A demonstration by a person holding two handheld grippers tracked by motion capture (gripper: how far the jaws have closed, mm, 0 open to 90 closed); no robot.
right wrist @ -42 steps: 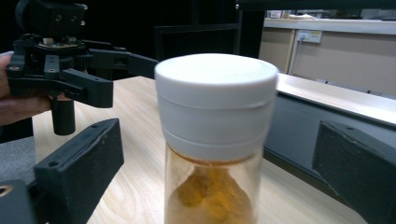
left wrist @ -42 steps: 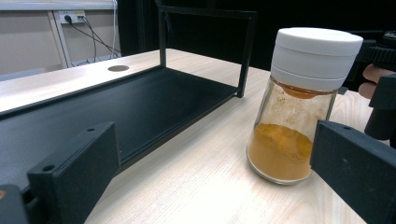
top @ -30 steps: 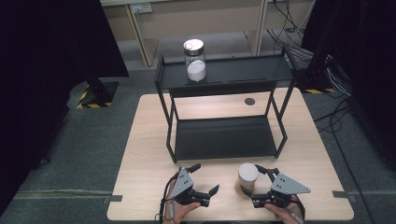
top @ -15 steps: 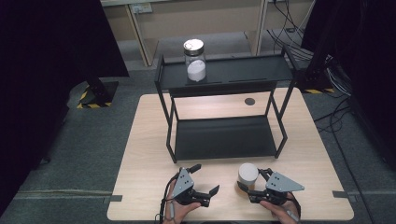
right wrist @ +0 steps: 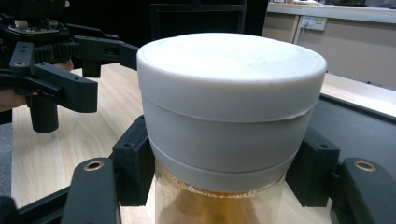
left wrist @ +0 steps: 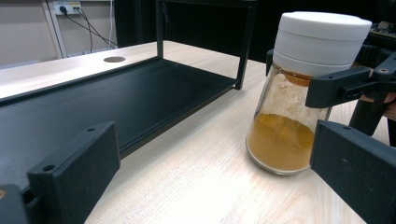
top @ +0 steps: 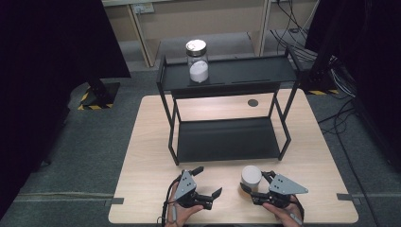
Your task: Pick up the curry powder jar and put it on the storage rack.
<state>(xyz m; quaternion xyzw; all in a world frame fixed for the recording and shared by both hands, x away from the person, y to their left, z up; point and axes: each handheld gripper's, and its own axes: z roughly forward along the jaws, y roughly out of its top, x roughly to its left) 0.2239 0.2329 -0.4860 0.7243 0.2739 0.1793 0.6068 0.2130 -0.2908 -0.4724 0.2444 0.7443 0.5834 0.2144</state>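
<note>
Spice jar (top: 251, 177), glass with a white lid and orange-brown powder in its lower part, stands upright on the desk (top: 146, 142) near the front edge, toward the front right corner. I have my right gripper (top: 259, 185) around it: its jaws have just been closing, and in the right gripper view the pads sit tight against the glass on both sides just under the white lid (right wrist: 231, 100), so they are clamped on the jar. In the left gripper view the jar's base rests flat on the wood, and the powder is piled unevenly inside.

My left gripper (top: 207, 182) lies near the front edge too, beside the jar on the side of the front left corner and apart from it. Its jaws stand wide apart with nothing between them, pointing toward the jar.

Behind the jar, across the middle of the desk, stands a black two-level metal rack (top: 227, 139). Its lower shelf is just beyond the jar, not touching it. On the upper shelf, toward the rack's left end, a second glass jar (top: 197, 61) with a metal lid and white powder stands upright. A small dark round hole (top: 253, 102) shows in the desk near the rear edge.
</note>
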